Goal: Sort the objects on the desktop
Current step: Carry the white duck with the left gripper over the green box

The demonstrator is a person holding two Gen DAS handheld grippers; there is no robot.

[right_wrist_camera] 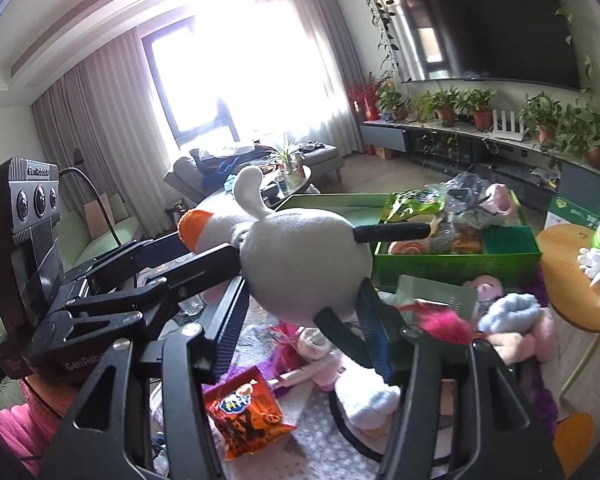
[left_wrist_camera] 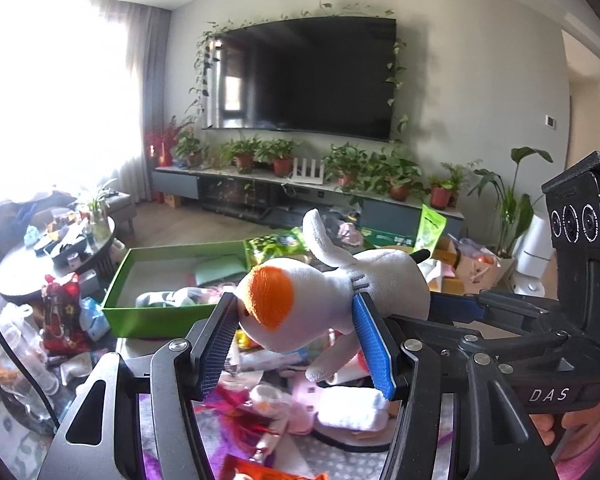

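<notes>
Pinching the plush toy (left_wrist_camera: 332, 292) from both ends, the two grippers carry it in the air above the cluttered table. The left gripper (left_wrist_camera: 296, 340) is clamped on the head end by the orange patch; the right gripper (right_wrist_camera: 304, 320) is clamped on the grey rump near the black tail. Beyond the toy sits the green box (left_wrist_camera: 140, 312), partly filled already. I'd guess that's where it's headed. The risk is the soft body: if the hands drift apart or twist unevenly, the fabric could slip from one set of pads, and the toy would swing and fall among the snack packet (right_wrist_camera: 246, 416) and the other clutter below.
</notes>
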